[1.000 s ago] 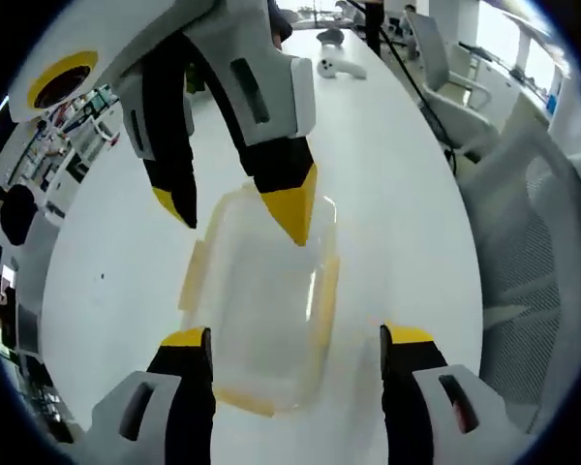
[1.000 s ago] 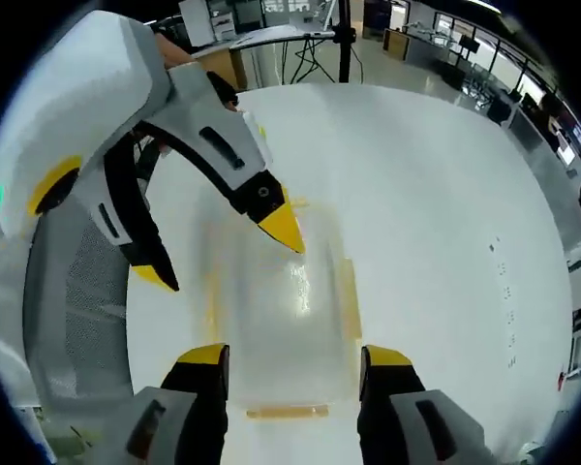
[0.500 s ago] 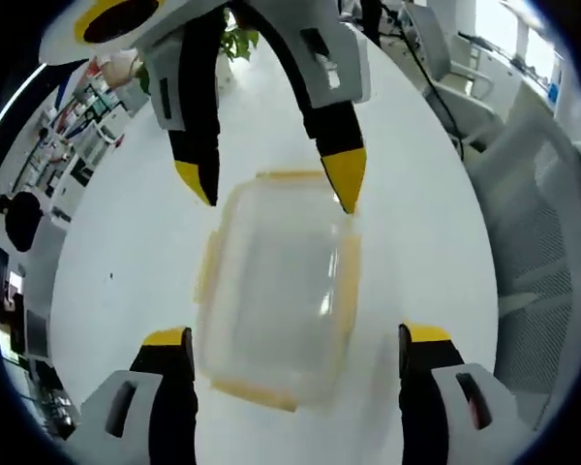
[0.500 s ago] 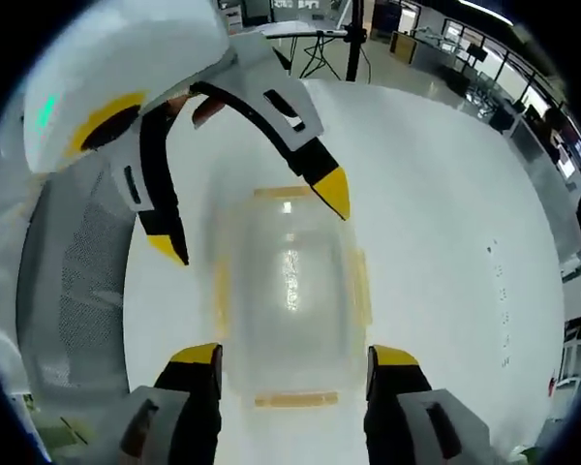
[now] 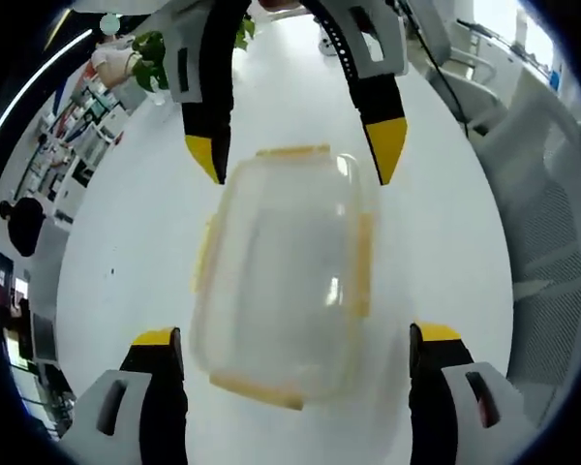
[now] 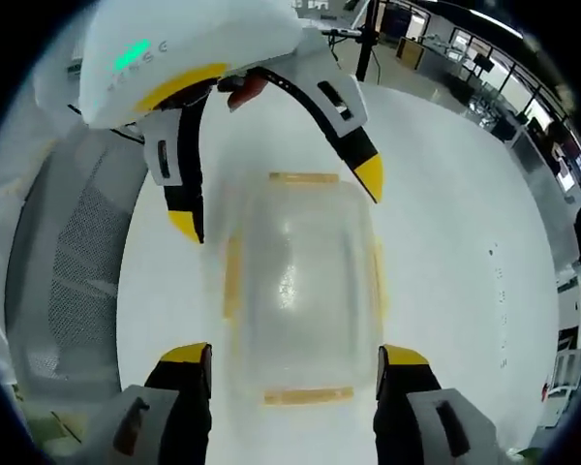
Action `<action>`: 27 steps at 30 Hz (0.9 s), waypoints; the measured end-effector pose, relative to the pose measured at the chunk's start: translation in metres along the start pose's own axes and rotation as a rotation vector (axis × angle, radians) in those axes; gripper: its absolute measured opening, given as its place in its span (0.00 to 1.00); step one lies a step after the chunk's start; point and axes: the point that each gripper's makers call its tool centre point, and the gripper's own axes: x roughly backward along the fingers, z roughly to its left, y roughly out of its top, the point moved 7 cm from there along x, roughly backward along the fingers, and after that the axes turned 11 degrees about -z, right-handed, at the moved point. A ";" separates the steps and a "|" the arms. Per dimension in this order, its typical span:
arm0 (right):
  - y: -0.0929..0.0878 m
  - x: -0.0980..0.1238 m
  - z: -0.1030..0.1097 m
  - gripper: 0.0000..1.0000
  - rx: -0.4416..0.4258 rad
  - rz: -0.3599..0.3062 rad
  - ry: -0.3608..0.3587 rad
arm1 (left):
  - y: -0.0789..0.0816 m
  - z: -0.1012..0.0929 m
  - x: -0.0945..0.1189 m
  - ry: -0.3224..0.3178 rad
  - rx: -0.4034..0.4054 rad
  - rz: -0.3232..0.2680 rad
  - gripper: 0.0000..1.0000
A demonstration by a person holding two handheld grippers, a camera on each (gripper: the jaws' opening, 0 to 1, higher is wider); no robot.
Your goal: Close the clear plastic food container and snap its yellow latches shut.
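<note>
Clear plastic container (image 5: pixel 283 281) sat on the white tabletop (image 5: pixel 126 262), lid on; my left tool (image 5: pixel 292 351) and right tool (image 6: pixel 289 360) gaped around it. I judged it light, slippery: press the yellow latches (image 6: pixel 308 395).

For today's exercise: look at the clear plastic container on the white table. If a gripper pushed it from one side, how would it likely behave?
The container looks empty, so it is probably light and would slide rather than resist. The white table appears smooth and glossy, which likely adds to the sliding. Its low, wide shape suggests it is unlikely to tip.
</note>
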 end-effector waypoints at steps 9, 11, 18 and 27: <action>-0.007 -0.003 0.001 0.68 0.017 0.009 -0.040 | -0.008 0.004 -0.003 0.006 -0.010 0.021 0.96; -0.007 -0.003 0.001 0.67 0.018 0.003 -0.057 | -0.009 0.005 -0.003 0.008 -0.011 0.025 0.96; -0.012 -0.006 0.000 0.66 0.023 0.003 -0.097 | -0.011 0.011 -0.002 0.023 -0.011 0.017 0.95; -0.015 -0.009 0.001 0.66 0.022 0.000 -0.119 | -0.014 0.013 -0.009 0.015 -0.014 0.036 0.94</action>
